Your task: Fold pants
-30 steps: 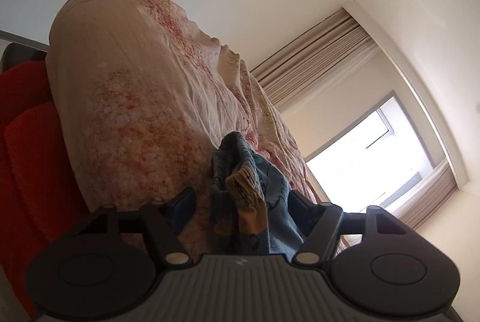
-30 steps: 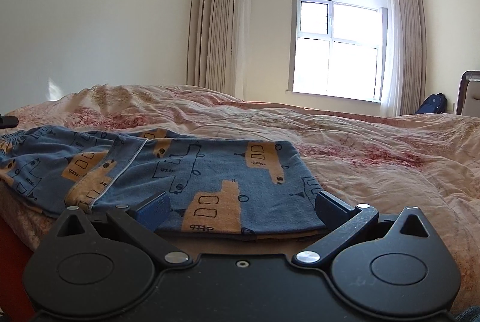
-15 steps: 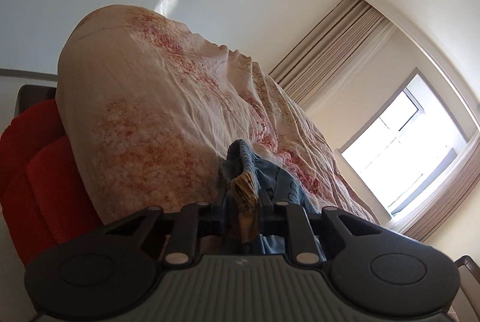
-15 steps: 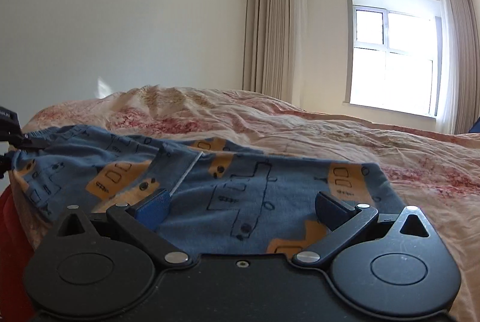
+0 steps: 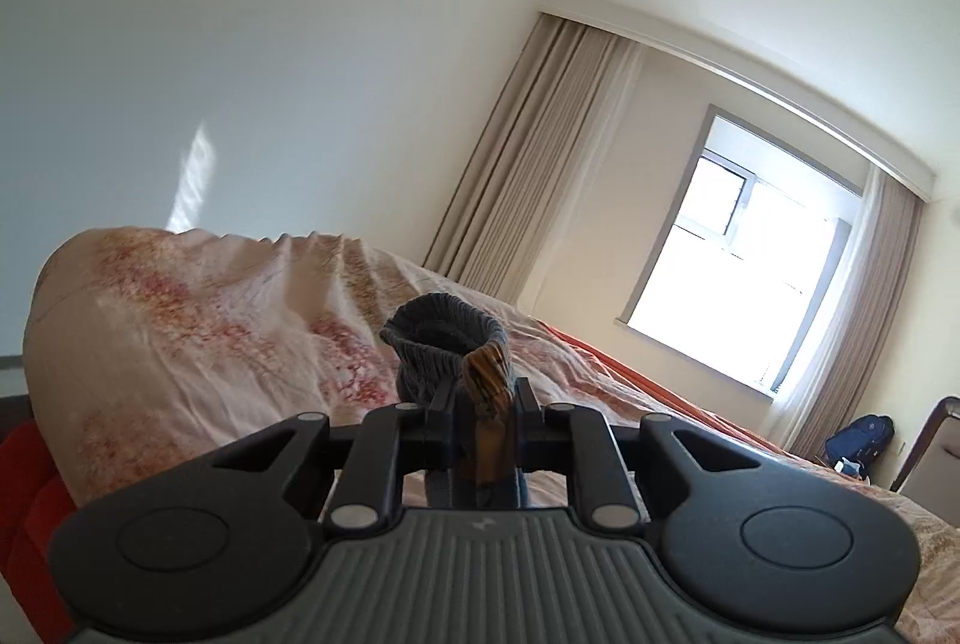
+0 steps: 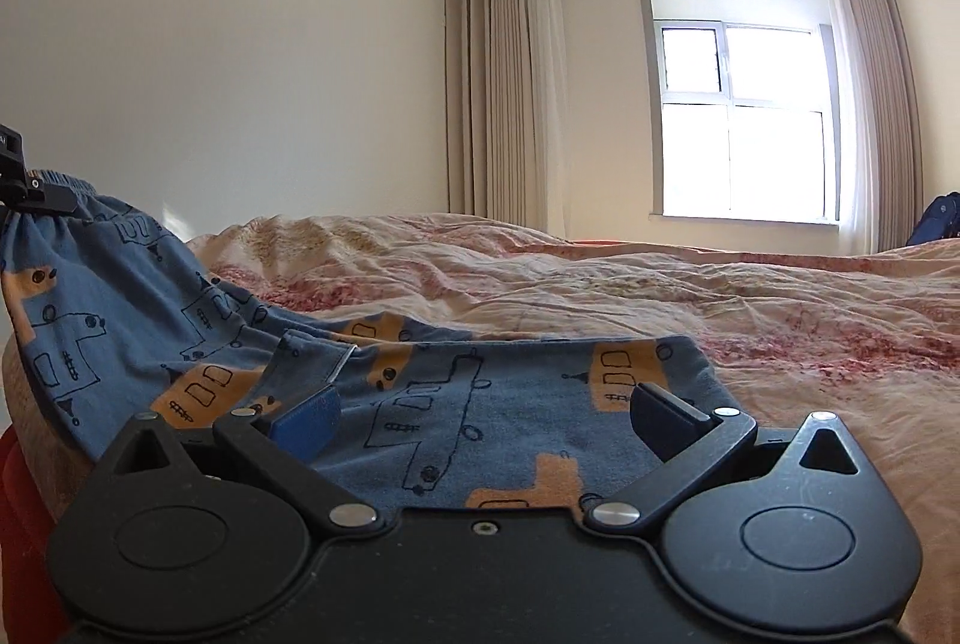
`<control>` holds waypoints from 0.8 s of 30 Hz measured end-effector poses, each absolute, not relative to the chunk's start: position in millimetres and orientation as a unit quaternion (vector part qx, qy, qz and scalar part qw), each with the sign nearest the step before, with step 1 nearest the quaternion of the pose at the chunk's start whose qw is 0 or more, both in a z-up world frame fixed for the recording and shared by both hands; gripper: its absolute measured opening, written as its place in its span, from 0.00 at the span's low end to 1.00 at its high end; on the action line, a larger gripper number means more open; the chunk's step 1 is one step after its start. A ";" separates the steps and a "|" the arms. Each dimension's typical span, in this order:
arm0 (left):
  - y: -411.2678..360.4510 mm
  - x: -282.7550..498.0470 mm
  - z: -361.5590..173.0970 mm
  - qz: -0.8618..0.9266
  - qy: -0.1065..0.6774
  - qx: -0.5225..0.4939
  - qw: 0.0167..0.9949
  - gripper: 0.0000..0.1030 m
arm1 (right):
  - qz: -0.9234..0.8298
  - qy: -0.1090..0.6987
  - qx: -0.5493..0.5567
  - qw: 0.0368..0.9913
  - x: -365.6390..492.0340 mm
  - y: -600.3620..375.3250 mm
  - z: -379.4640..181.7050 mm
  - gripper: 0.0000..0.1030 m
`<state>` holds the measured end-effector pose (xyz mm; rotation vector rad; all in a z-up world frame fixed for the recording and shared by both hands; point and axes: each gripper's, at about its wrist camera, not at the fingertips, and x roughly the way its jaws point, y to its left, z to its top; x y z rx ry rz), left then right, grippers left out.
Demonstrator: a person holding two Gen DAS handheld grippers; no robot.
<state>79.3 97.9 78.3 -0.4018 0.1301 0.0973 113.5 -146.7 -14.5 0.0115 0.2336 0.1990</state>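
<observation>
Blue pants with orange and black drawings (image 6: 432, 404) lie on the bed, one end lifted at the far left. My left gripper (image 5: 480, 398) is shut on the gathered waistband (image 5: 447, 344) and holds it above the bed. It also shows at the left edge of the right wrist view (image 6: 24, 191), gripping the raised waistband. My right gripper (image 6: 480, 410) is open, low over the flat part of the pants, fingers apart on either side of the fabric.
The bed has a pink and beige floral cover (image 6: 660, 284). A red blanket (image 5: 30, 494) hangs at the bed's left side. Curtains (image 6: 504, 92) and a bright window (image 6: 744, 116) are behind. A blue bag (image 5: 858, 437) sits by a chair at the right.
My left gripper closed on the waistband and lifted it up off the bed. My right gripper stayed open and shifted slightly over the pants.
</observation>
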 end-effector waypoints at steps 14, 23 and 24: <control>-46.4 93.9 96.2 -0.086 0.090 -0.051 0.991 0.18 | -0.056 0.061 0.182 0.980 98.1 -252.9 19.2 1.00; -128.8 96.3 54.9 -0.163 0.167 0.031 0.972 0.18 | -0.083 0.070 0.265 0.958 98.1 -292.4 14.2 1.00; -133.3 96.8 51.2 -0.166 0.173 0.033 0.970 0.18 | -0.084 0.071 0.267 0.957 99.1 -293.1 13.6 1.00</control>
